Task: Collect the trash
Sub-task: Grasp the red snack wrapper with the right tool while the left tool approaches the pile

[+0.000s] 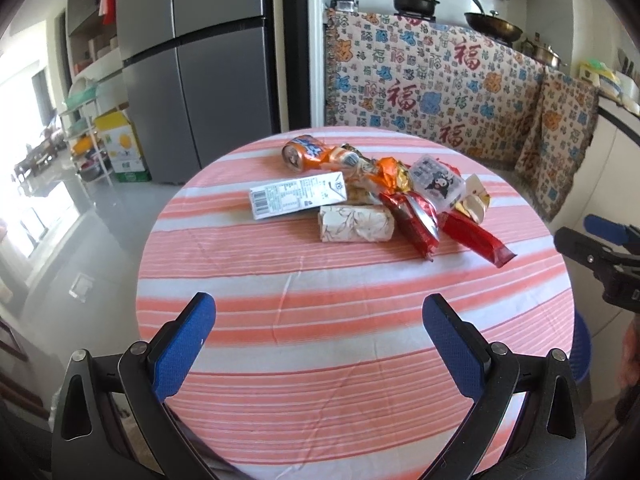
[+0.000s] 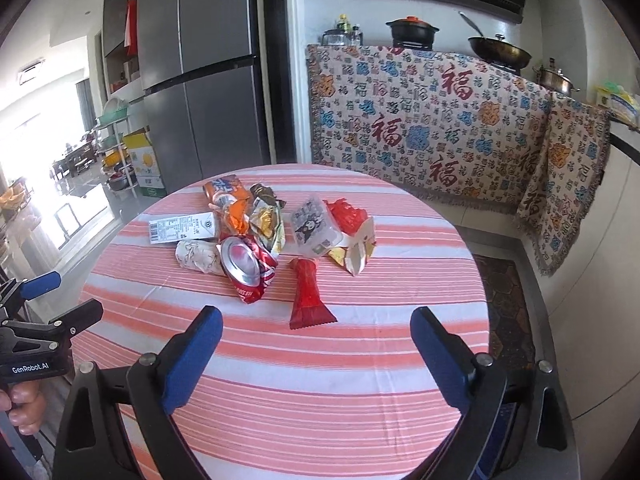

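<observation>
A pile of trash lies at the far middle of a round table with a pink striped cloth (image 1: 320,340). It holds an orange can (image 1: 306,152), a white carton (image 1: 298,196), a crumpled floral paper pack (image 1: 356,224), a crushed red can (image 2: 248,268), a red wrapper (image 2: 308,300), a clear plastic tub (image 2: 314,228) and a torn snack bag (image 2: 360,248). My left gripper (image 1: 320,316) is open and empty above the near part of the table. My right gripper (image 2: 316,328) is open and empty, just short of the red wrapper.
A grey fridge (image 1: 200,60) stands behind the table on the left. A patterned cloth (image 1: 432,84) covers the counter behind, with pots (image 1: 414,0) on it. A blue bin (image 1: 582,352) shows at the table's right edge. Boxes and a rack (image 1: 116,148) stand on the left.
</observation>
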`<state>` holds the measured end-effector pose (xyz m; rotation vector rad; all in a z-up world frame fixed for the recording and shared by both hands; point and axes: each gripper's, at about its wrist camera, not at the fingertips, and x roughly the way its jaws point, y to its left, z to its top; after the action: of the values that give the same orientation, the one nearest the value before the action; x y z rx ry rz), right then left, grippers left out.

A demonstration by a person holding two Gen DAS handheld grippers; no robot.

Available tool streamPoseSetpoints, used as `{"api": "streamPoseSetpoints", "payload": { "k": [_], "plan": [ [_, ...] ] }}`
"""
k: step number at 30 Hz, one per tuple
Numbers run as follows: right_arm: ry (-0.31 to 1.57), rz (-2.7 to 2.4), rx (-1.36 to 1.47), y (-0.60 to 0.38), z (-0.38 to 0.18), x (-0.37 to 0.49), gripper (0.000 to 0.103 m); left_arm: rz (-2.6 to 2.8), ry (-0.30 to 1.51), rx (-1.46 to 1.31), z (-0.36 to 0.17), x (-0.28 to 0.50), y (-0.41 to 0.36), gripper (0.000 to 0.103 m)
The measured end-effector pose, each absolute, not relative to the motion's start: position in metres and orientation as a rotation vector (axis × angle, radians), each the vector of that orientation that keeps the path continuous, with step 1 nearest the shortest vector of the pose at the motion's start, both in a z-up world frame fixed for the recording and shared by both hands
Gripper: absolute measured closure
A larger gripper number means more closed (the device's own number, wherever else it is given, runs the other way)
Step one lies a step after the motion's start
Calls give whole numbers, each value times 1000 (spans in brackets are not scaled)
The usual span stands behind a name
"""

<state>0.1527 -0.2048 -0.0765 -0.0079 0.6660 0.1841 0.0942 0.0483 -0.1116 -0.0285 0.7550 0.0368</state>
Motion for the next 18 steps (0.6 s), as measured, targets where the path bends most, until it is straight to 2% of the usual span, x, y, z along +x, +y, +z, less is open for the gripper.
{"api": "streamPoseSetpoints", "payload": {
  "k": [1,4,13,15,17,18],
  "plan": [
    [679,203,-13,-202,-79,161,10,24,770,-50,-114,98,53,0],
    [774,278,-23,-189,-94,199,37,5,804,-107,-124,106,69,0],
    [973,324,-89,-164,-146,268,38,-30,831,-110,-141,118,74,0],
    [1005,323,-91,-164,-157,275,42,-34,843,-101,-144,120,68,0],
    [1033,328,-75,-167,-167,278,77,-43,851,-88,-146,121,61,0],
    [1034,323,-57,-170,-169,278,77,-49,853,-85,-146,121,58,1]
  ]
}}
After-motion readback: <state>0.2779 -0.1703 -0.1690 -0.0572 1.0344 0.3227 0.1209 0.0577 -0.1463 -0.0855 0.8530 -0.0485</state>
